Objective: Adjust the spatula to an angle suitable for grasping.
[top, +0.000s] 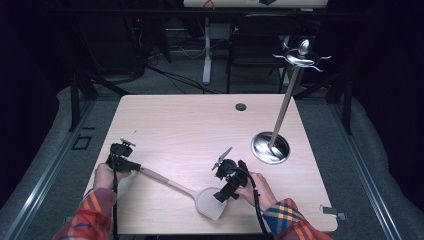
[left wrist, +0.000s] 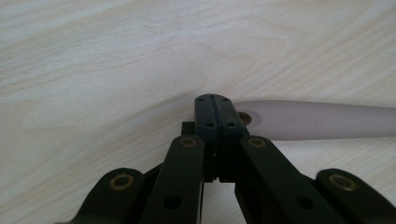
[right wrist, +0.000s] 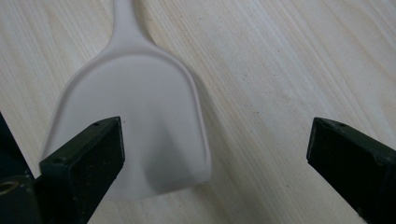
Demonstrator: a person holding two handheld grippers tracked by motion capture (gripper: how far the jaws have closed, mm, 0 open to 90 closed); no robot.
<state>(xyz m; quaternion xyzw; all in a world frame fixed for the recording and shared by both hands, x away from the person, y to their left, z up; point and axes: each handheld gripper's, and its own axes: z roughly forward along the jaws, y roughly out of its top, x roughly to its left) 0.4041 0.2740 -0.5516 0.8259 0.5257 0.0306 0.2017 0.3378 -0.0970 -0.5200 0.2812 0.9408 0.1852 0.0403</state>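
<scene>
At the bottom edge of the high view, two plaid sleeves are cut off by the frame, each hand holding a tool. A pale spatula (top: pixel 181 190) lies flat on the wooden counter (top: pixel 190 125) in the lower middle of that view, its blade toward the lower right and its handle running up to the left.

The right tool (top: pixel 223 194) sits at the blade's right edge. In the right gripper view its jaws stand wide apart; the left jaw overlaps the blade (right wrist: pixel 140 126) in the lower left of the frame, the right jaw is over bare wood at the right edge, and whether the left jaw touches the blade is hard to tell.

The left tool (top: pixel 134 166) meets the handle's end at the left of the high view. In the left gripper view its jaws are pressed together, covering part of the handle (left wrist: pixel 317 120) tip beside its hanging hole; faint embossed lettering there is unreadable.

Farther back, right of centre, a metal stand (top: pixel 271 147) rises from a round base to hooked arms. A small round hole (top: pixel 241 106) lies near the counter's far edge.
</scene>
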